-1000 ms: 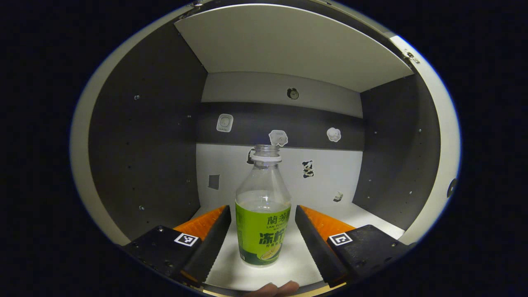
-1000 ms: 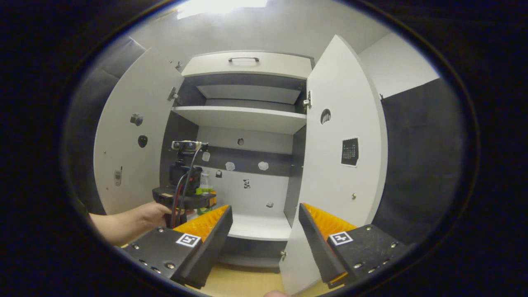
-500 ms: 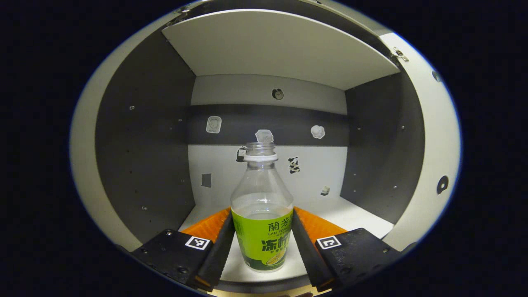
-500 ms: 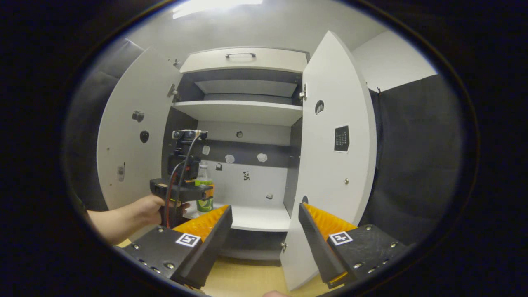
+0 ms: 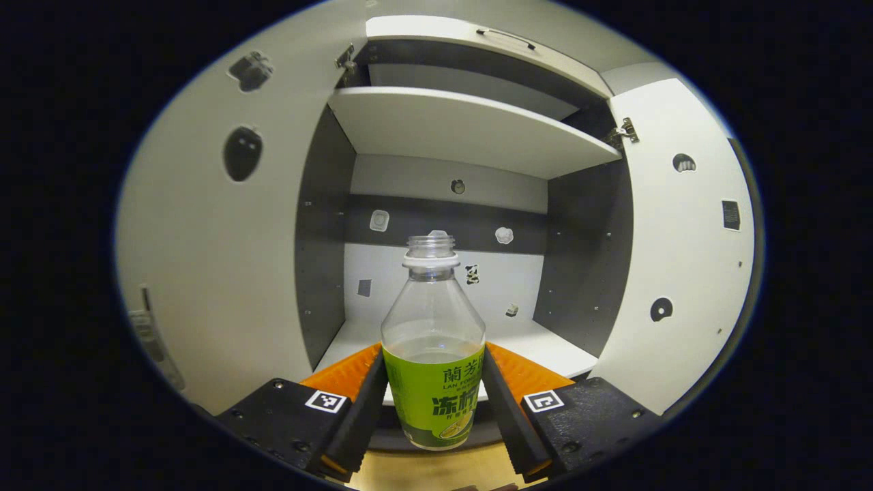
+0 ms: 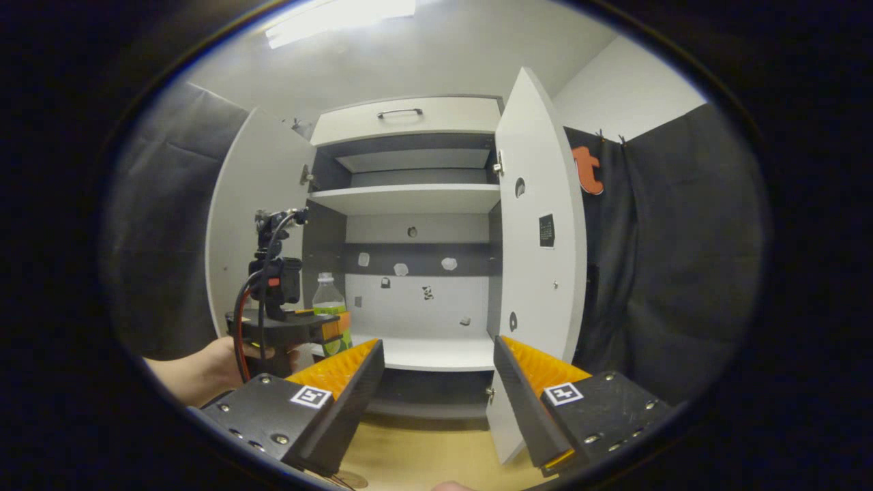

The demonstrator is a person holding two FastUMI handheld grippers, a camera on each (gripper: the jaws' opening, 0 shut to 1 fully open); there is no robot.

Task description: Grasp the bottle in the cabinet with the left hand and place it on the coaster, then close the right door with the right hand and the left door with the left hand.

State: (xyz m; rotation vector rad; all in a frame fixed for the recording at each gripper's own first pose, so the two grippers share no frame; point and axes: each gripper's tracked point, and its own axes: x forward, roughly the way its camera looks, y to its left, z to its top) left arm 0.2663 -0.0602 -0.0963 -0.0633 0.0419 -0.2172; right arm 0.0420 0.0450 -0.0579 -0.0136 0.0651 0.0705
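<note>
The left gripper (image 5: 432, 402) is clamped on the green-labelled bottle (image 5: 432, 354), both fingers pressing its label; the bottle stands upright, uncapped, partly filled, held in front of the open cabinet (image 5: 470, 129) and off its lower shelf (image 5: 539, 344). In the right gripper view the bottle (image 6: 329, 310) sits at 9 o'clock, in the left gripper (image 6: 334, 329) held by a hand (image 6: 225, 354). The right gripper (image 6: 436, 382) has its fingers wide apart, holding nothing, facing the right door (image 6: 539, 225) at 1 o'clock; the left door (image 6: 256, 218) is at 10 o'clock.
</note>
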